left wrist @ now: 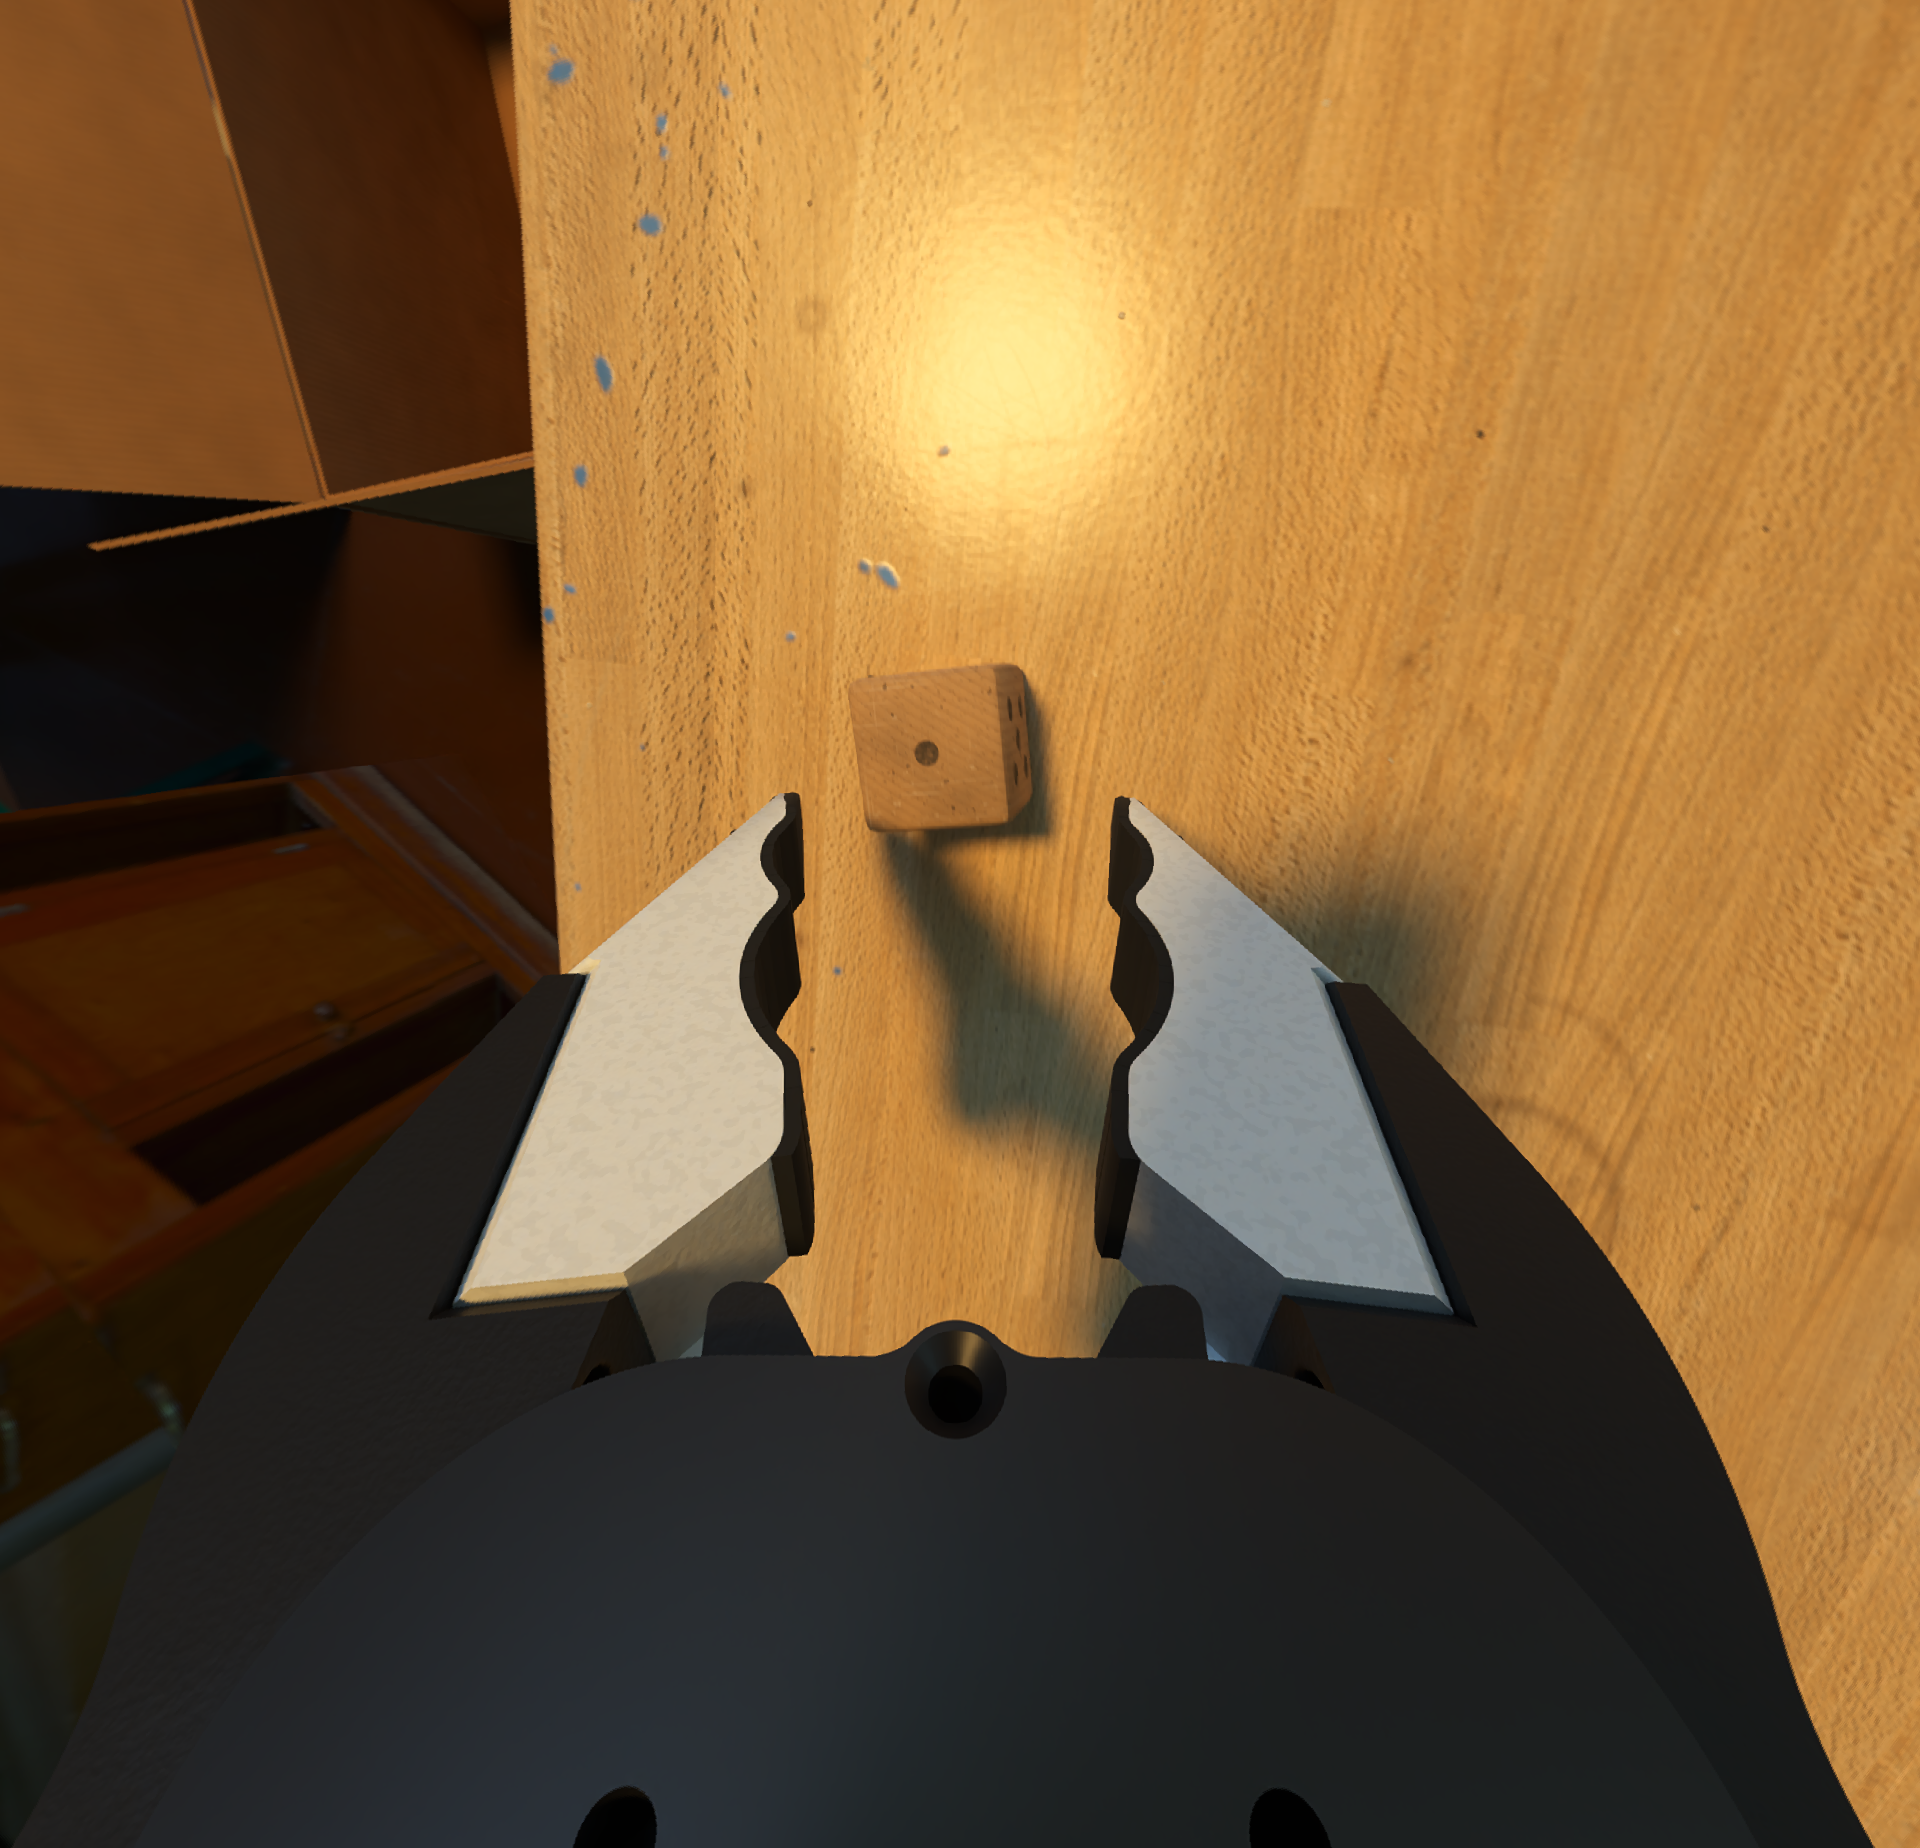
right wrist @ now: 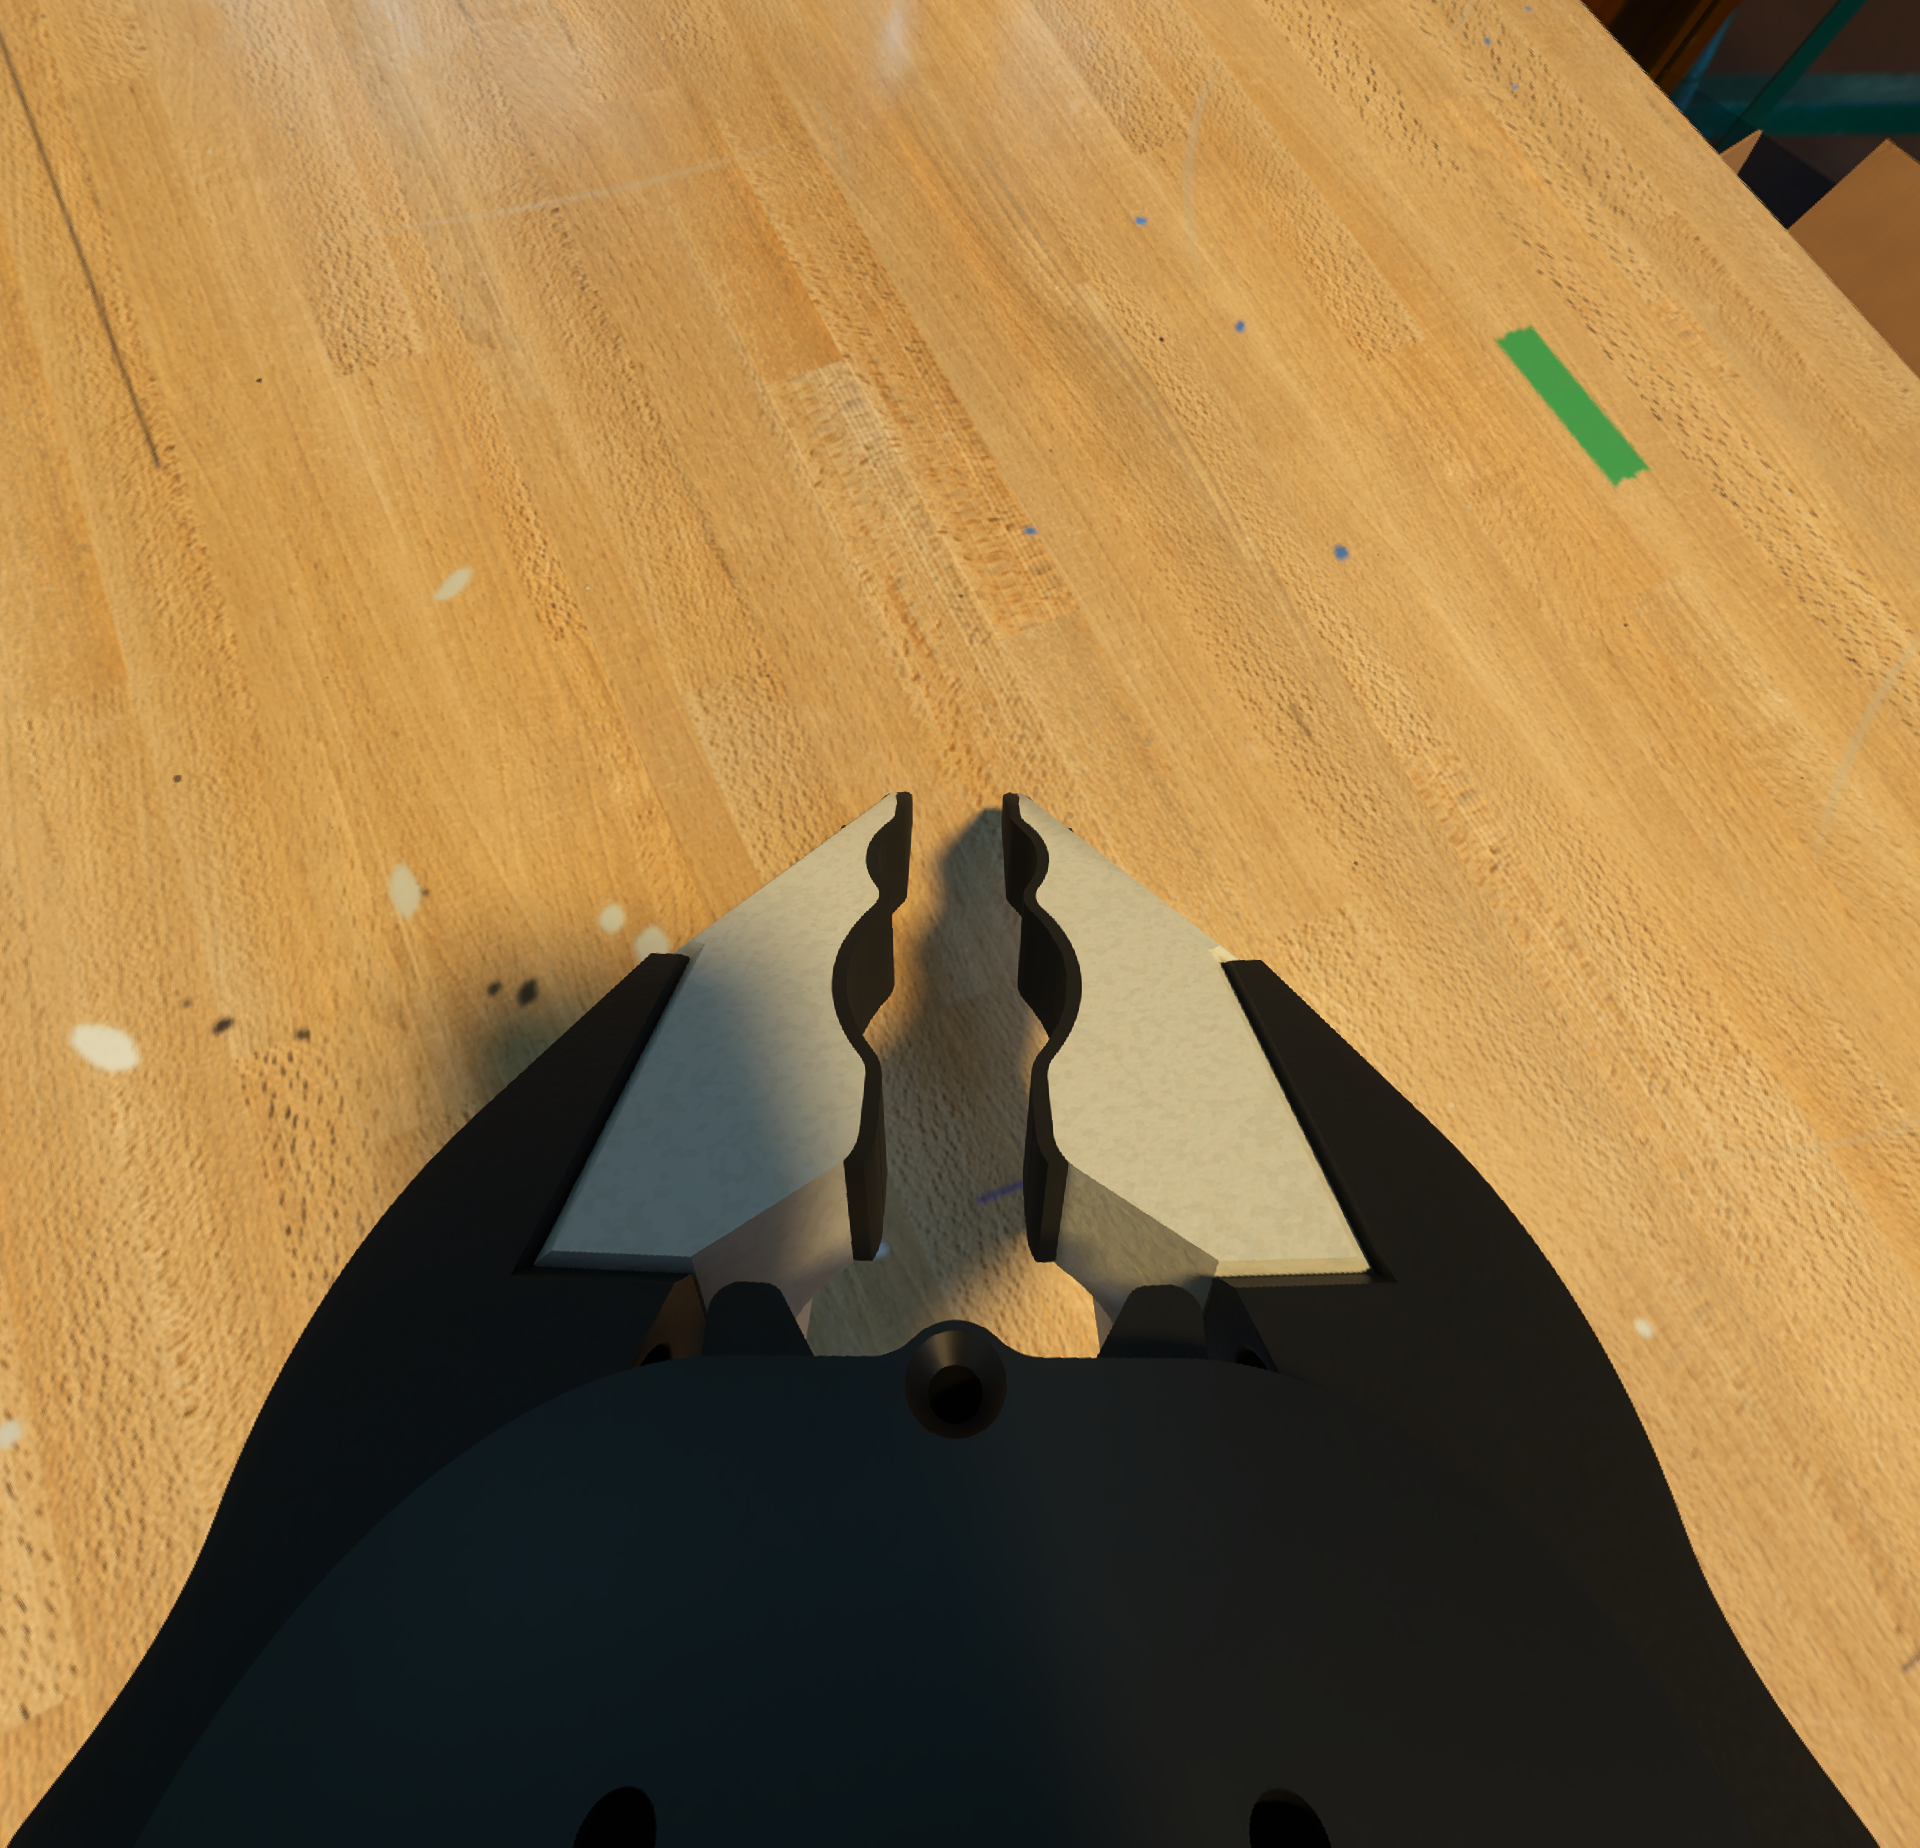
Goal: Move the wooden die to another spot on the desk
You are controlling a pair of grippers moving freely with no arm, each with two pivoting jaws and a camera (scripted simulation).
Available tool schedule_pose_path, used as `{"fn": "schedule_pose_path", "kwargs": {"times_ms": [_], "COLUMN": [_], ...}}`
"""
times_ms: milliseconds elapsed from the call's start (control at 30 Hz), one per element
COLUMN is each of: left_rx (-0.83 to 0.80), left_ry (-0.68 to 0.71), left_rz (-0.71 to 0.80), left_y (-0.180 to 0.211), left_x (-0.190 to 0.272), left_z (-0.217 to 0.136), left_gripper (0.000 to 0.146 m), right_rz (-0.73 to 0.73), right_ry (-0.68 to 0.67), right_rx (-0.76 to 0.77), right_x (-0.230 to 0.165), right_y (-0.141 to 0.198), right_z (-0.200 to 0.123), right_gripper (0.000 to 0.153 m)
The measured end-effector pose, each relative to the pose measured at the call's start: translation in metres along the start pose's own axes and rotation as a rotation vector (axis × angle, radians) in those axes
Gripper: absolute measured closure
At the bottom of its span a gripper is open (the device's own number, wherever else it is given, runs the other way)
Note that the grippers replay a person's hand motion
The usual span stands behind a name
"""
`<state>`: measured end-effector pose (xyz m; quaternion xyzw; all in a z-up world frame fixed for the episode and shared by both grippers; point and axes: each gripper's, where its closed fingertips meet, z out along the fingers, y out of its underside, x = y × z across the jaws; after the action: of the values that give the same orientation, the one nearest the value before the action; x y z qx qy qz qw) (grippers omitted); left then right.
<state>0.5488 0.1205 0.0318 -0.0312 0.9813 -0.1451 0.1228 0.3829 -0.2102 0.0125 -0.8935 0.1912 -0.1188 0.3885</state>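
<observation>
My left gripper (left wrist: pixel 956 811) is wide open, empty — the wooden die (left wrist: pixel 940 746) lies just ahead, near the desk (left wrist: pixel 1351 448) left edge. My right gripper (right wrist: pixel 957 809), jaws nearly closed, holds nothing — much free desk around.

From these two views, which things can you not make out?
- Die, left wrist view: only the one-pip face and part of a side face show; the other faces are turned away.
- Die, right wrist view: outside the picture; only the desk and green tape show.
- Height of the left gripper above the desk: cannot tell.
- Right gripper: a narrow gap, holding nothing; open or shut, cannot tell.
</observation>
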Motion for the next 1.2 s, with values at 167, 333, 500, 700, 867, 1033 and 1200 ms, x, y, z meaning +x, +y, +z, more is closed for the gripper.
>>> {"fn": "schedule_pose_path", "kwargs": {"times_ms": [167, 333, 500, 700, 867, 1033, 1200], "left_rx": [0.028, -0.024, 0.046, 0.080, 0.046, -0.048, -0.190], "left_ry": [0.021, 0.170, 0.154, 0.177, 0.116, -0.100, -0.395], "left_rz": [-0.071, -0.153, -0.169, -0.194, -0.133, 0.079, 0.378], "left_y": [-0.005, 0.009, 0.001, -0.003, 0.003, 0.013, 0.016], "left_x": [-0.008, 0.004, 0.000, -0.001, -0.001, -0.010, -0.021], "left_z": [0.011, 0.011, 0.017, 0.019, 0.014, -0.008, -0.045], "left_gripper": [0.092, 0.084, 0.087, 0.112, 0.114, 0.114, 0.114], "right_rz": [-0.006, -0.013, -0.017, -0.019, -0.020, -0.023, -0.029], "right_ry": [-0.007, -0.020, -0.023, -0.021, -0.025, -0.027, -0.026], "right_rx": [0.002, 0.005, 0.002, 0.001, 0.002, 0.001, -0.003], "right_x": [-0.001, -0.003, -0.004, -0.004, -0.005, -0.005, -0.006], "right_y": [0.000, 0.000, 0.001, 0.001, 0.001, 0.001, 0.001], "right_z": [0.000, -0.001, -0.001, -0.001, -0.001, -0.001, -0.001], "right_gripper": [0.136, 0.136, 0.136, 0.136, 0.136, 0.136, 0.136]}}
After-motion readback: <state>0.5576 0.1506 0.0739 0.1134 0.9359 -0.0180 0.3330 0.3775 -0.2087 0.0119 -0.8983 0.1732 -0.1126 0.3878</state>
